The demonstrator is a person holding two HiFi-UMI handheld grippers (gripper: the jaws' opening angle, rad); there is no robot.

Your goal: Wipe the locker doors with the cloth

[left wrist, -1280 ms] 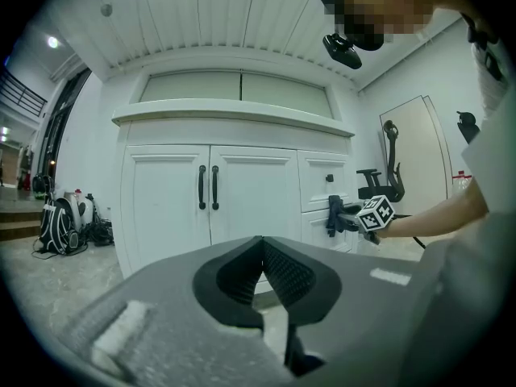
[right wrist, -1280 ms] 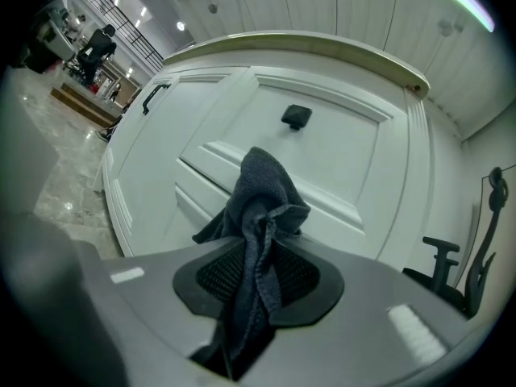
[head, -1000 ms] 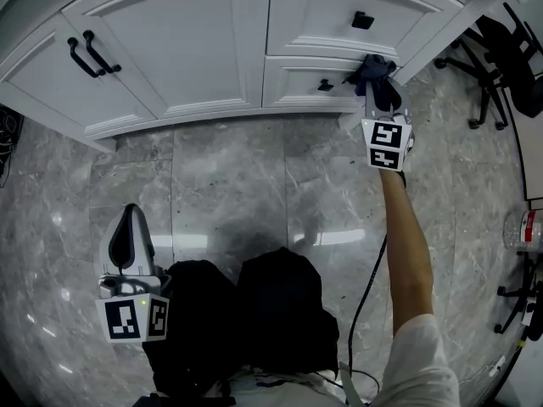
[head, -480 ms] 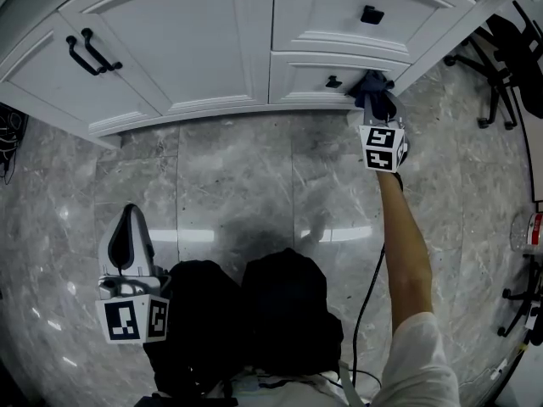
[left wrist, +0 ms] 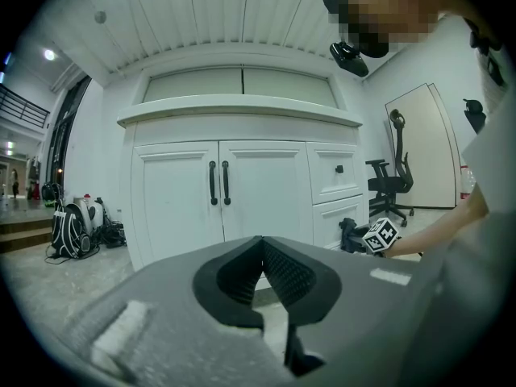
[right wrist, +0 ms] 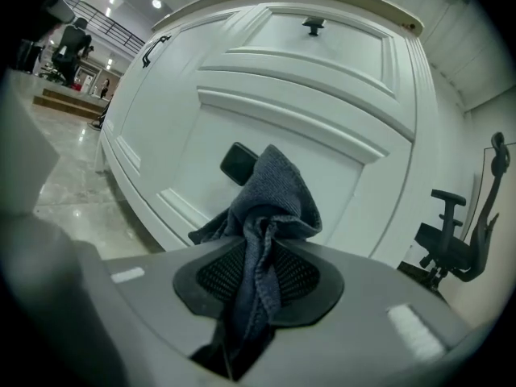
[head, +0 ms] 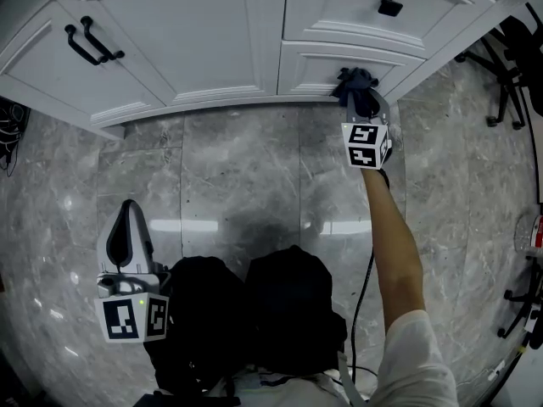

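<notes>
The right gripper (right wrist: pixel 260 274) is closed on the cloth (right wrist: pixel 270 196). A thin bunch of it is squeezed between the ribbed pads (right wrist: pixel 218 276), and the rest is puffed up above the tips. The left gripper (left wrist: pixel 262 247) is closed with nothing in it and is held low at the lower left of the head view, well apart from the cabinet. The cloth is found at the upper right of the head view, right at the lower drawer front (right wrist: pixel 339 168) and just beside its black knob (right wrist: pixel 239 163). Whether the drawer is touched cannot be told. Trouble could be caused by that knob: if the cloth is dragged over it, a fold may be caught and the bunch pulled out of the pads, since only a small part is held. If it is pushed too hard, the white paint may be bumped by the hard tips, because little cloth is left in front of them. Spots may also be missed, as the cloth is wadded small, and the double doors (head: pixel 170 41) at the upper left are not yet reached. The cloth is dark blue-grey, soft and knitted-looking, and it is crumpled into a droopy lump with one edge hanging down.
</notes>
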